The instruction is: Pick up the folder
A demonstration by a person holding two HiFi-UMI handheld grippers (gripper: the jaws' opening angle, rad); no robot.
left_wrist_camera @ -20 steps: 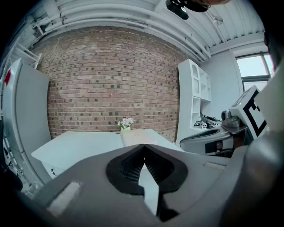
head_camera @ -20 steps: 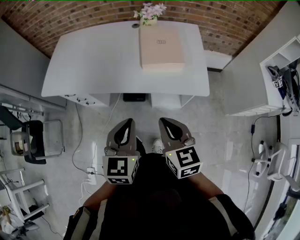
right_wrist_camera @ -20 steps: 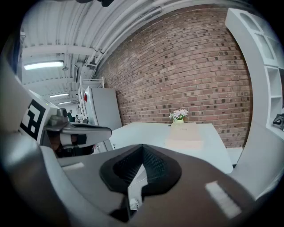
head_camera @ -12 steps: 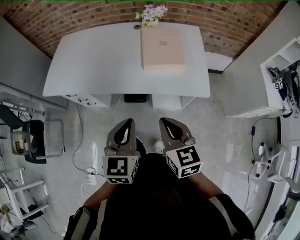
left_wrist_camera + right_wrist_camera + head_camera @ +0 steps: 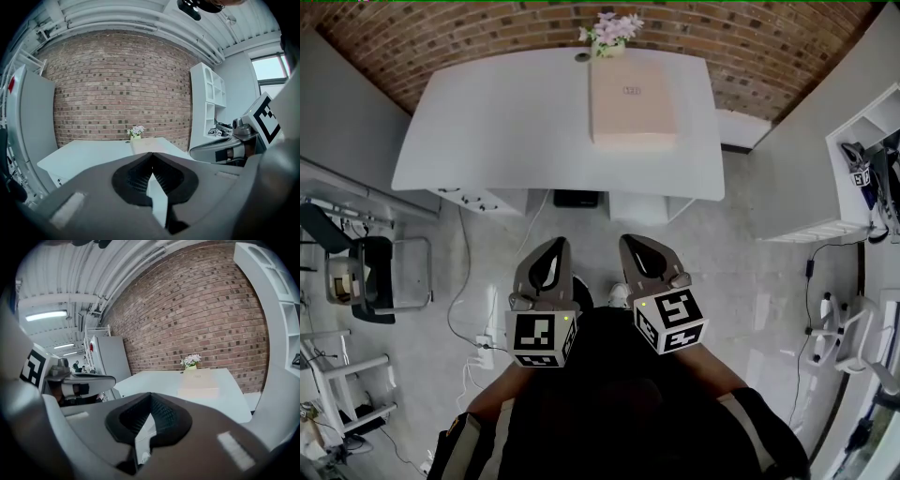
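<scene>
The left tongs (image 5: 556,242) are pressed together, the two dark pads meeting at the tip with nothing between them. The right tongs (image 5: 629,240) are pressed together as well and pinch nothing. Both are held side by side in front of the person's body, slightly apart from each other, pointing forward and a little downward over the pale floor (image 5: 741,281). Each carries its black-and-white marker cube at the rear, nearest the person.

Ahead of both tongs, well apart from them, stands a white bench (image 5: 497,122). The folder (image 5: 633,103), pale beige and rectangular, lies flat on the bench top, beyond the right tongs and toward the bench's far edge; neither pair of tongs touches it. Just behind the folder, at the far edge of the bench, stands a small pot of pinkish flowers (image 5: 614,28).

Behind the bench runs a brick wall (image 5: 441,37). Off to the right of the right tongs stands a white shelf unit (image 5: 862,141) with dark things in one compartment, too small to tell. To the left of the left tongs, cables (image 5: 464,281) trail across the floor from under the bench.
</scene>
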